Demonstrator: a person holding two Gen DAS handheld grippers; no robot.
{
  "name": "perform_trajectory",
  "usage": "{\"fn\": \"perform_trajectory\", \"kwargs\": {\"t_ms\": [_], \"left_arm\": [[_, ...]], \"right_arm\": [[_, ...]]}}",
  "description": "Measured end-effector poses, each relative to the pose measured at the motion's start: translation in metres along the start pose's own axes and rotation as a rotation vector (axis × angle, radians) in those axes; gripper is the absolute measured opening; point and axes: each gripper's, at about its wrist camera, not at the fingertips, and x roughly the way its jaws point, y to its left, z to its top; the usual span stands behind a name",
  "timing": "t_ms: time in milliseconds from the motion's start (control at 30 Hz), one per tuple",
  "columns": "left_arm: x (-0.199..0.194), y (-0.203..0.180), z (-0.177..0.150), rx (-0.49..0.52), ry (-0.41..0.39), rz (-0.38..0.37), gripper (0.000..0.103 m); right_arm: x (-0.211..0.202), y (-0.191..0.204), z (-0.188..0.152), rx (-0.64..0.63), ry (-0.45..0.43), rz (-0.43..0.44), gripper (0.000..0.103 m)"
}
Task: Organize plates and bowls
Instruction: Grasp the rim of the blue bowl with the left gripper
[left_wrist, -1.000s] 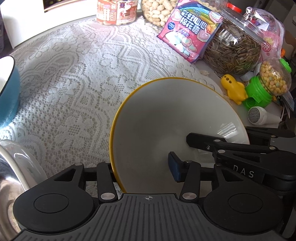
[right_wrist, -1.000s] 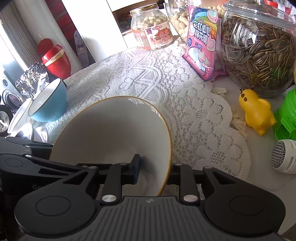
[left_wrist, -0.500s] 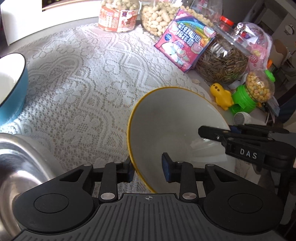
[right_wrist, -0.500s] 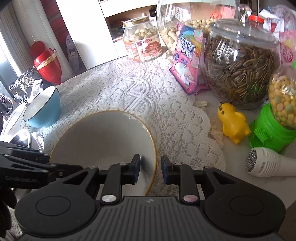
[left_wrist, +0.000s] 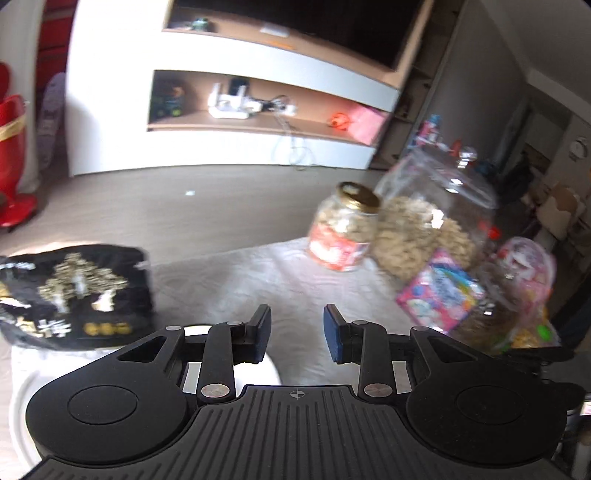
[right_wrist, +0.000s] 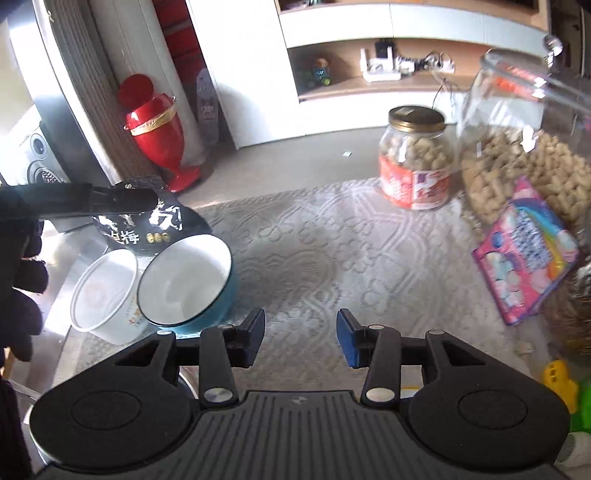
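The left wrist view is motion-blurred; a white dish (left_wrist: 266, 369), perhaps a plate, hides behind the fingers (left_wrist: 260, 332).

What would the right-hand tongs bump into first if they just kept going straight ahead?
Probably only the lace tablecloth. The open right tongs point along a bare stretch of it, between the blue bowl and the pink candy packet. The peanut jar sits off to the right, though depth is unclear.

Glossy glazed bowl (right_wrist: 188, 284) left of the claw; white lace cloth (right_wrist: 332, 251) ahead; glass, metal-lidded jar (right_wrist: 415, 158) beyond.
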Motion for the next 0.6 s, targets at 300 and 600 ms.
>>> {"fn": "perform_trajectory", "kwargs": {"t_ms": [300, 600], "left_arm": [[0.063, 0.075, -0.013, -0.03, 0.163, 0.246, 0.035], [0.09, 0.088, -0.027, -0.042, 0.261, 0.271, 0.038]], "right_arm": [[0.11, 0.047, 0.019, 0.118, 0.219, 0.09, 0.043], [0.164, 0.051, 0.015, 0.262, 0.315, 0.159, 0.039]]}}
